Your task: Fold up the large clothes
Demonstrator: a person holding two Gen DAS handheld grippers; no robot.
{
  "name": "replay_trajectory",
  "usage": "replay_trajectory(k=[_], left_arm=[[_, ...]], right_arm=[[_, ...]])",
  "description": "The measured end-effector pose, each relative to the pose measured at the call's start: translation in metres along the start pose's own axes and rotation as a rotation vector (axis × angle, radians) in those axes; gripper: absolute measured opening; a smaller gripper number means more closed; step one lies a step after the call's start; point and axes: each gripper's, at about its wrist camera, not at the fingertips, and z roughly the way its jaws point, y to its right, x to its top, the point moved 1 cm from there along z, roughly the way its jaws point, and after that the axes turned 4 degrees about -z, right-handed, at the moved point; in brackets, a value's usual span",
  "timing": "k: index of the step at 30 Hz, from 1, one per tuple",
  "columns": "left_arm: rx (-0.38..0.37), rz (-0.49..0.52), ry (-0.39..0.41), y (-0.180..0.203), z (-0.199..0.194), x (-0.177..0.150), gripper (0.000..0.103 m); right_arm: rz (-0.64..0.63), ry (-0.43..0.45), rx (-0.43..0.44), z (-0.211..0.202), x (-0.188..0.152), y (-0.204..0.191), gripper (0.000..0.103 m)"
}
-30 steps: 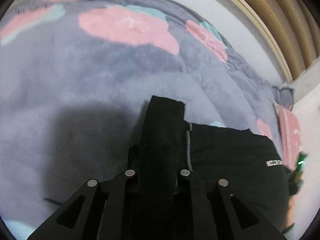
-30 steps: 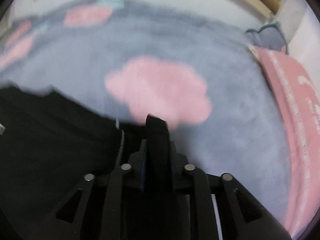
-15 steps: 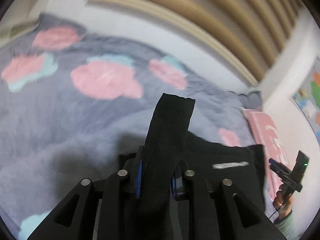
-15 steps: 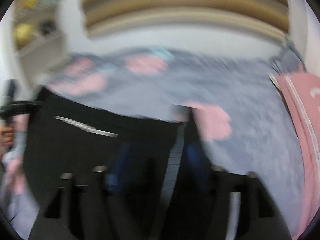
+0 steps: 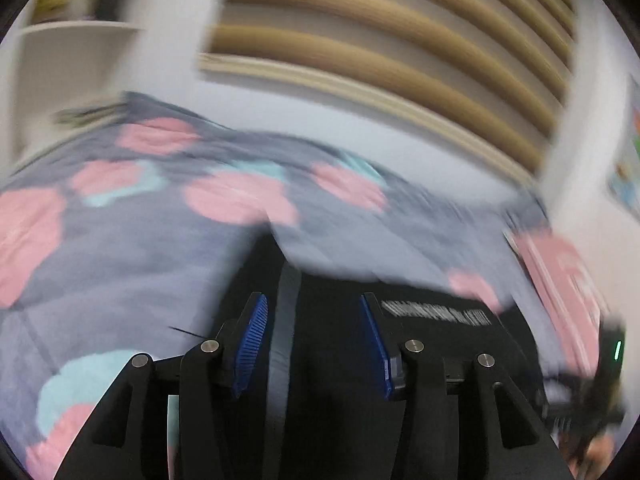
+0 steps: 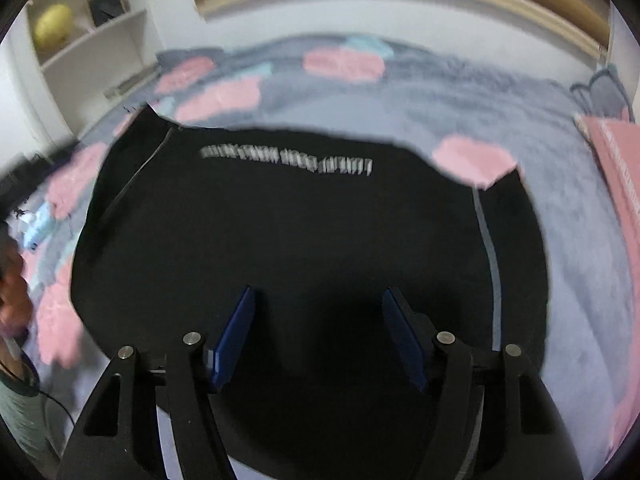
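- The garment (image 6: 304,232) is black and lies spread flat on the blanket (image 6: 460,96) that covers the bed.
- Landmark: the white print line (image 6: 286,160) across the garment.
- Long axis: in the right wrist view the garment's wider span runs left to right, parallel to the print line. Its far edge lies just beyond the print line, toward the wall.
- A thin pale stripe (image 6: 490,248) runs down the garment to the right of the print line, roughly at right angles to it. A second thin line runs down the side left of the print line.
- Writing: the print line is a single row of white characters. Motion blur makes it unreadable in both views.
- Left hand-held gripper (image 5: 314,342): jaws spread, having just been opening. The blue pads (image 5: 252,344) touch no cloth; the garment lies beneath them, left of the print line (image 5: 436,314).
- Right hand-held gripper (image 6: 320,336): jaws spread, having just narrowed slightly. Nothing is between the pads; it hangs over the garment's near part, on the near side of the print line.
- The blanket is grey with pink and pale blue patches.
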Motion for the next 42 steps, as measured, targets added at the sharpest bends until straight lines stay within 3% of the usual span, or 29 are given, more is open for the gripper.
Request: replay_trajectory(k=[1,3,6,9,10,12,14,16,20,22,24,26,28,31,35,38,42], left_arm=[[-0.012,-0.013,-0.010,-0.006,-0.002,0.004,0.050],[-0.121,-0.018,-0.074,-0.012,-0.005,0.007,0.050],[-0.282,0.057,-0.186,0.016,0.004,-0.010,0.059],[-0.399,0.079,-0.325,0.053,0.032,-0.043,0.061],[-0.389,0.098,-0.397,0.069,0.053,-0.062,0.061],[-0.272,0.146,-0.518,0.084,0.090,-0.097,0.061],[-0.167,0.159,-0.495,0.085,0.116,-0.121,0.063],[-0.132,0.176,-0.468,0.090,0.115,-0.121,0.063],[-0.149,0.215,-0.451,0.096,0.098,-0.110,0.063],[-0.178,0.201,-0.434,0.098,0.085,-0.094,0.063],[-0.200,0.172,-0.377,0.100,0.074,-0.075,0.063],[-0.194,0.135,-0.364,0.098,0.086,-0.057,0.069],[-0.155,0.075,-0.412,0.086,0.109,-0.051,0.069],[-0.083,-0.021,-0.488,0.056,0.153,-0.054,0.069],[-0.080,-0.031,-0.513,0.052,0.170,-0.058,0.071],[-0.047,0.036,-0.483,0.062,0.162,-0.068,0.071],[-0.115,0.066,-0.462,0.056,0.133,-0.063,0.071]], right_arm=[[0.009,0.016,0.007,-0.002,-0.002,0.003,0.070],[0.025,0.064,0.023,-0.011,-0.003,0.007,0.070],[0.056,0.101,0.009,-0.018,0.001,0.007,0.070],[0.040,-0.037,-0.044,0.015,0.001,0.003,0.070],[0.030,-0.072,-0.049,0.027,0.001,0.000,0.071],[0.016,-0.088,-0.080,0.042,-0.004,0.000,0.071],[0.013,-0.086,-0.105,0.049,-0.006,0.000,0.071],[0.018,-0.075,-0.116,0.050,-0.007,0.000,0.071],[0.028,-0.076,-0.082,0.033,0.002,0.004,0.072],[0.019,-0.015,-0.060,0.016,0.017,0.006,0.072],[0.007,0.023,-0.105,0.010,0.036,0.006,0.072],[0.027,0.017,-0.105,0.020,0.053,0.014,0.072],[0.069,-0.028,-0.115,0.043,0.062,0.029,0.071],[0.132,-0.116,-0.069,0.080,0.063,0.053,0.077],[0.144,-0.096,-0.071,0.088,0.055,0.061,0.083],[0.132,-0.064,-0.090,0.083,0.051,0.058,0.084],[0.117,0.005,-0.050,0.050,0.038,0.053,0.084]])
